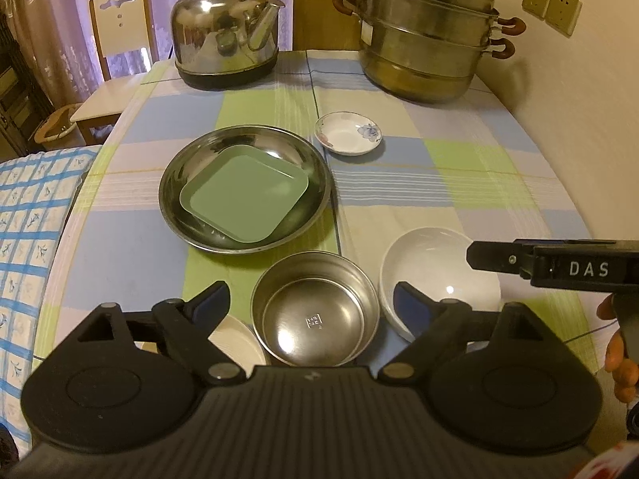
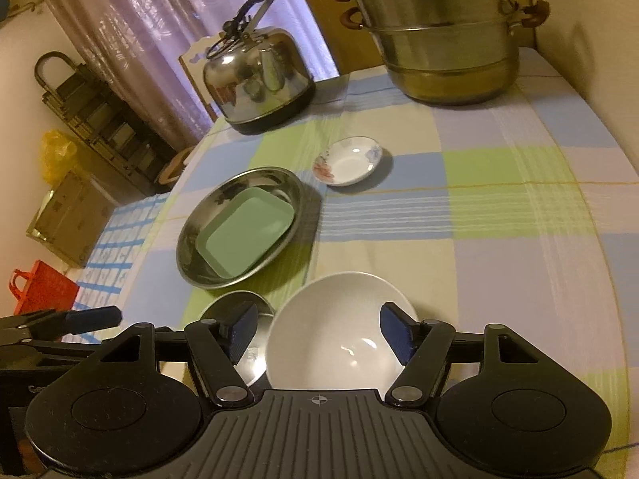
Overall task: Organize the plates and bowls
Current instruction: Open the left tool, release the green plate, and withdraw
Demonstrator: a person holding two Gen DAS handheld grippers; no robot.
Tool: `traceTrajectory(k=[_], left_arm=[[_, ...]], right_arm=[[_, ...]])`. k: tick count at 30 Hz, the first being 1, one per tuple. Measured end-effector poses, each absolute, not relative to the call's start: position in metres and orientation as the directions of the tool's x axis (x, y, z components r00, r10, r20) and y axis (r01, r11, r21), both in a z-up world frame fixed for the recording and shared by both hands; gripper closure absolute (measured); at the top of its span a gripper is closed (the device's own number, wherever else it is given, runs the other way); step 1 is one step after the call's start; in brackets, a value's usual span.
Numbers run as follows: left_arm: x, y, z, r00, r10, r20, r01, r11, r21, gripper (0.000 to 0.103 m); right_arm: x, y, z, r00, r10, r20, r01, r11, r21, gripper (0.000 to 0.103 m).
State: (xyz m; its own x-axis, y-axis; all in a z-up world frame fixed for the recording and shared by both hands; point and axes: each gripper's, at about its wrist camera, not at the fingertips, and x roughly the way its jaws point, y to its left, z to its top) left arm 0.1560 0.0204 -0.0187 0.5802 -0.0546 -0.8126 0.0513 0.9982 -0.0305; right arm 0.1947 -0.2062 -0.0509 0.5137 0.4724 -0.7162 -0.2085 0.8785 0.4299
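A green square plate [image 1: 245,193] lies in a round steel plate [image 1: 175,207] at mid-table; both also show in the right wrist view, the green plate [image 2: 245,235] in the steel plate [image 2: 191,247]. A small flowered dish [image 1: 348,133] [image 2: 348,161] sits behind them. A steel bowl [image 1: 315,315] [image 2: 255,355] stands near the front, between the open fingers of my left gripper [image 1: 313,303]. A white bowl [image 1: 435,275] [image 2: 335,339] stands to its right, between the open fingers of my right gripper [image 2: 317,329]. A small white dish [image 1: 235,343] lies partly hidden under the left finger.
A steel kettle [image 1: 225,36] and a stacked steamer pot [image 1: 427,40] stand at the back of the checked tablecloth [image 1: 459,175]. A chair [image 1: 116,68] stands at the left. The wall is close on the right.
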Motion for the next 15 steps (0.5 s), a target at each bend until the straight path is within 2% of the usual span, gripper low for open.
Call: traceTrajectory(k=[15], left_arm=[[0.168, 0.004, -0.017, 0.583, -0.096, -0.807, 0.086, 0.995, -0.056, 0.013]], right_arm=[[0.195, -0.237, -0.061, 0.537, 0.391, -0.748, -0.119, 0.913, 0.391, 0.035]])
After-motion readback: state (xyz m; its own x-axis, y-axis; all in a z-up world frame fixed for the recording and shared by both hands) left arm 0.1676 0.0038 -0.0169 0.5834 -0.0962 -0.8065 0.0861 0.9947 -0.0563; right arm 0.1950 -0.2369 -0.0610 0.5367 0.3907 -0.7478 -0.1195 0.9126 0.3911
